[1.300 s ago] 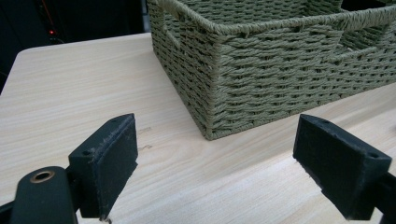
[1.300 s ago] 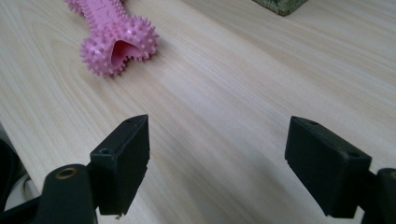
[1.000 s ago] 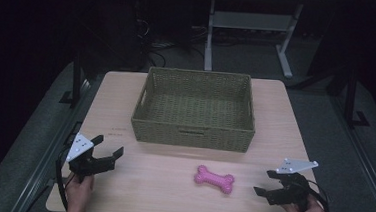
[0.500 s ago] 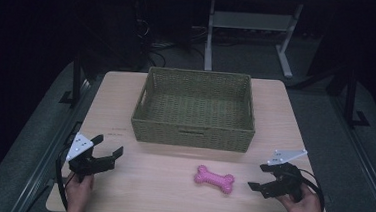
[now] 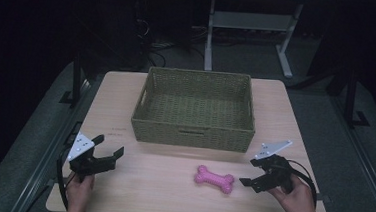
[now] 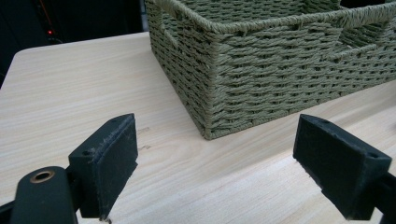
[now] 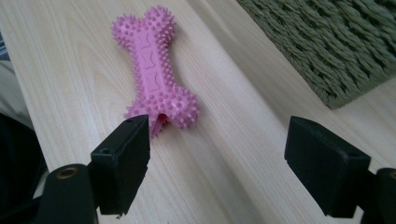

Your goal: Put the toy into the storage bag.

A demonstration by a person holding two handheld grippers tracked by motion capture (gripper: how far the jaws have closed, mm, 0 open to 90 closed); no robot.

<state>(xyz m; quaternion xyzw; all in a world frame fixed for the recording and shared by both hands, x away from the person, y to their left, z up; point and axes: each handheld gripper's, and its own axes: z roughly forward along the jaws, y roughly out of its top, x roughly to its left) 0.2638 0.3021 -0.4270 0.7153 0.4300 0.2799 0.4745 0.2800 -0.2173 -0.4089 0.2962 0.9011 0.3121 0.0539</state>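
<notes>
Nearest me, my left gripper (image 5: 103, 156) sits at the near left of the table (image 5: 160, 194) with its jaws spread wide and nothing between them. My right gripper (image 5: 254, 173) is at the near right, jaws also wide and empty, pointed left toward the pink bone toy (image 5: 214, 179). The toy lies flat on the wood just left of those jaws, its long axis running left to right, so its right knob faces my right gripper, the nearer hand by far. In the right gripper view the toy (image 7: 155, 70) sits off toward one jaw, not centred. Beyond it stands the woven basket (image 5: 192, 135), empty.
</notes>
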